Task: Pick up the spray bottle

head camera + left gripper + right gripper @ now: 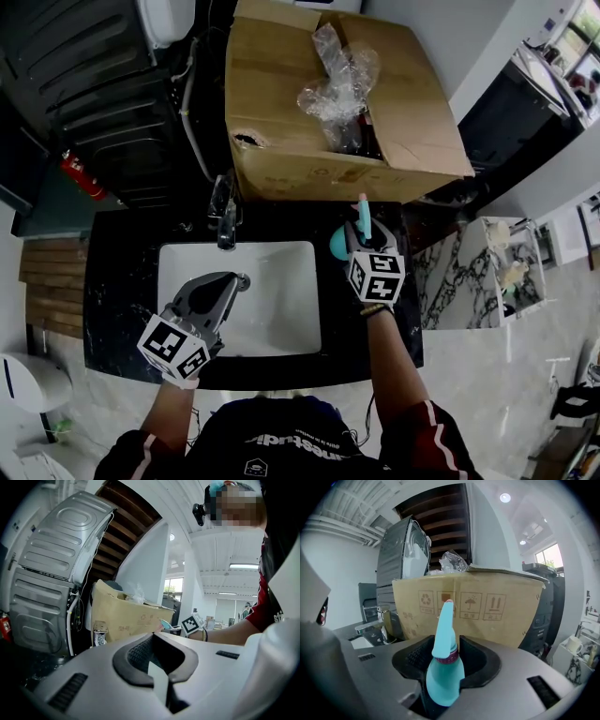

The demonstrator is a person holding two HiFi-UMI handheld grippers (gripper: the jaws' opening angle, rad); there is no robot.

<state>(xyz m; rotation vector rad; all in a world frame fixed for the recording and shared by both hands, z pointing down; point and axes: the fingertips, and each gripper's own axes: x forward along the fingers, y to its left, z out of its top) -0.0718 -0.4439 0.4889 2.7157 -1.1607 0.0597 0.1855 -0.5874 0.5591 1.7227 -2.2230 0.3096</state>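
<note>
Right gripper [446, 645] has its jaws set apart around the teal spray bottle [443, 677], one ribbed pad on each side of the neck at the maroon collar. That is a sensible hold point, since the collar gives the pads a ledge under the tapered head. Thin dark gaps show beside the neck, so I judge the pads are not yet pressing. The bottle stands upright on the black counter [122, 281], just right of the white sink [281, 323] and in front of the cardboard box [281, 112], so it can only be approached from the person's side. Left gripper [232, 281] hangs over the sink with its jaws together and empty, probably kept clear because one gripper suffices.
</note>
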